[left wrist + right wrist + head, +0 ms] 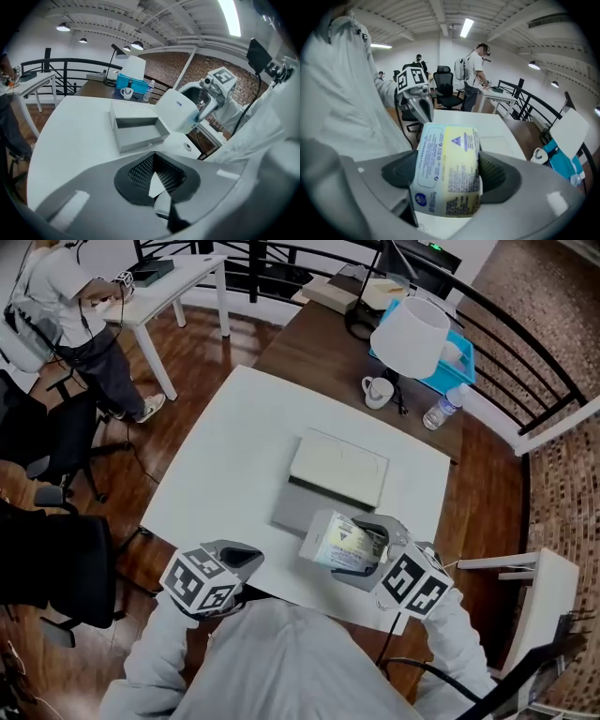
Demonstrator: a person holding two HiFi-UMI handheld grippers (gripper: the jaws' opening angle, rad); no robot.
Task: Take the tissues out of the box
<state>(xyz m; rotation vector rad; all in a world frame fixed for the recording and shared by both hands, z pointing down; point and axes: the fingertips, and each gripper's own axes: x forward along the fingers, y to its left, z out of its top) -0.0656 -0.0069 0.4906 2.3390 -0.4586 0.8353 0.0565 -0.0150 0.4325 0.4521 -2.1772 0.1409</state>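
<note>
A pack of tissues (340,542) in a yellow and white printed wrapper is clamped between the jaws of my right gripper (354,547), held above the white table's (234,456) near edge. The pack (447,171) fills the right gripper view, with the right gripper (450,174) pressing on both its sides. The grey box (298,504) lies open in mid-table, its pale lid (339,468) just behind it. Its tray (139,133) looks empty in the left gripper view. My left gripper (240,559) hovers at the table's near-left edge, jaws together (157,180), with a small white scrap showing between them.
Behind the white table a brown desk carries a white lamp (411,336), a mug (377,390), a water bottle (442,409) and a blue tray (455,367). A person (70,310) stands far left by another table. Black chairs (47,559) are at the left, and a white side stand (530,577) is at the right.
</note>
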